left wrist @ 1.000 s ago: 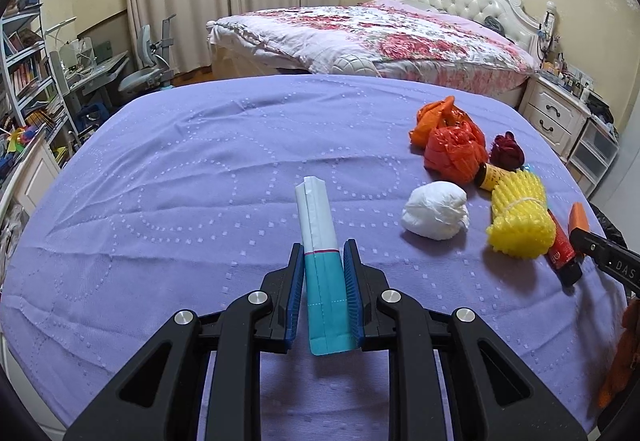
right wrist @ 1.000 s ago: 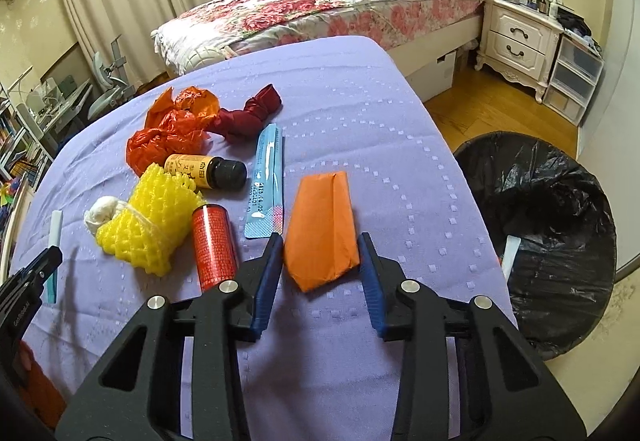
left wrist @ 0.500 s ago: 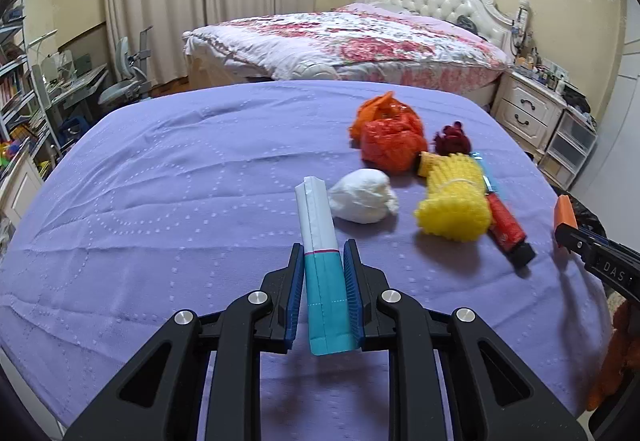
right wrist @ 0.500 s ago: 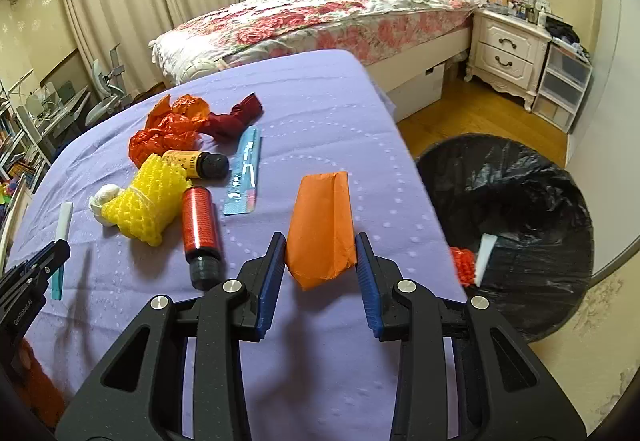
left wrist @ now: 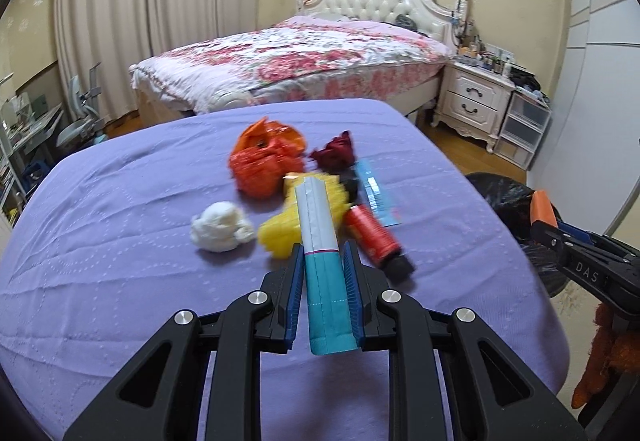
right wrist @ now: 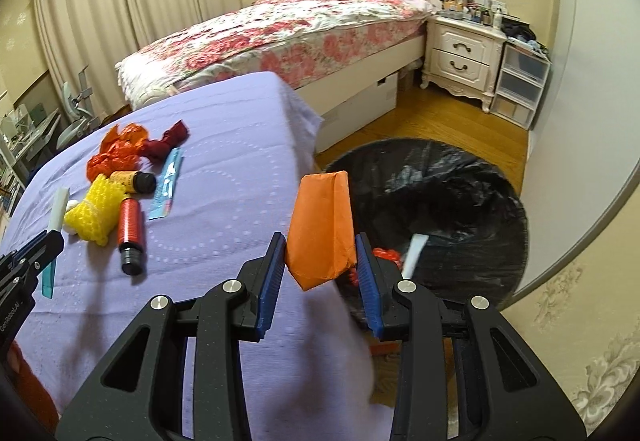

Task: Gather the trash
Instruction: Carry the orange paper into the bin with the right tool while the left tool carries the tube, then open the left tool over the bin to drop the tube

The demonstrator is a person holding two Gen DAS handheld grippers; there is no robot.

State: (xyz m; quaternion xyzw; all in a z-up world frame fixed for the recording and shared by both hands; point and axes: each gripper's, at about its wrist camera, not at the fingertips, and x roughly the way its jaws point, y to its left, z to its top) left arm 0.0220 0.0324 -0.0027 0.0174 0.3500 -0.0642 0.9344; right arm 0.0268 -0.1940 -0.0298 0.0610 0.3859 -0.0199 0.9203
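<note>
A: Black-lined trash bin on the floor past the purple table. Right gripper clamped on the orange packet, held at the table's edge beside the bin's rim.

B: Light, soft, creased; pinched low across the flat faces, should hold.

A: Left gripper shut tight on the teal-and-white sachet, above the table. Thin, limp, probably slick foil; hard to tell through the blur.

B: Versus a second back: both swung toward the bin, grips unchanged.
</note>
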